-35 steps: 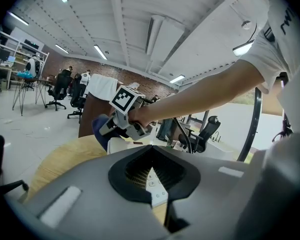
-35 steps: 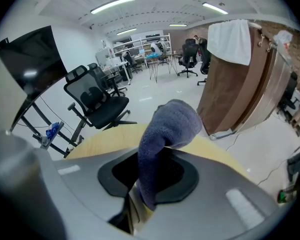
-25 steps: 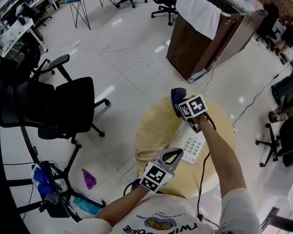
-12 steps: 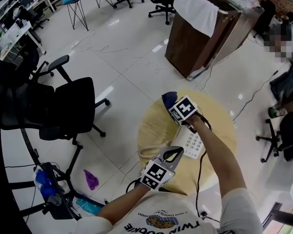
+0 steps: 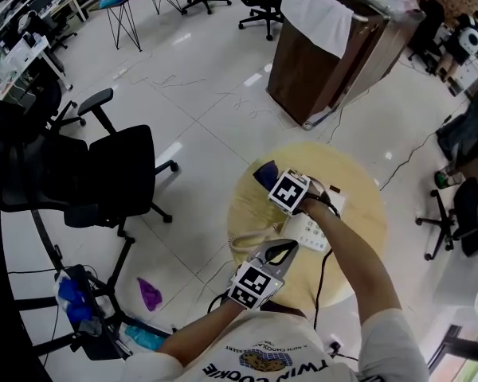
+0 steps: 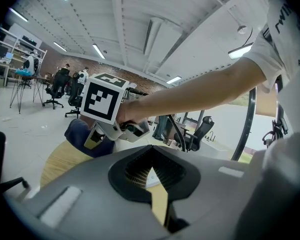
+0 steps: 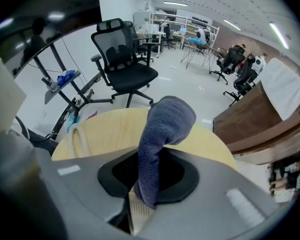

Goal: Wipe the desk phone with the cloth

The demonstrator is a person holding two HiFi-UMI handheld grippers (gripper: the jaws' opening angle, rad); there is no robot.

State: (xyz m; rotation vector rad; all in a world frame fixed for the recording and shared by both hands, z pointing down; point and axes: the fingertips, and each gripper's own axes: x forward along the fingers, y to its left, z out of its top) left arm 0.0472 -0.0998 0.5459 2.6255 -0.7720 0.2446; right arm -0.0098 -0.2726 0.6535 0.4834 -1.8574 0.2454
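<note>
Jaws of the right gripper [image 7: 139, 196] are squeezed tight on the blue cloth [image 7: 162, 131], pinching its lower end. From there the cloth sticks out past the tips and bends over in a soft lump at its end. From the head view, this gripper and the cloth are over the left part of the round yellow table [image 5: 358, 213], just beside the far left corner of the white desk phone [image 5: 312, 231]. It is not clear if the cloth is touching the phone. The phone lies flat near the middle of the table, with its curly cord [image 5: 245, 241] off to its left. The left gripper [image 5: 280, 251] is at the near edge of the table, close to the phone, and its jaws are pressed together with nothing between them. A black chair [image 5: 119, 173] stands on the floor well to the left
</note>
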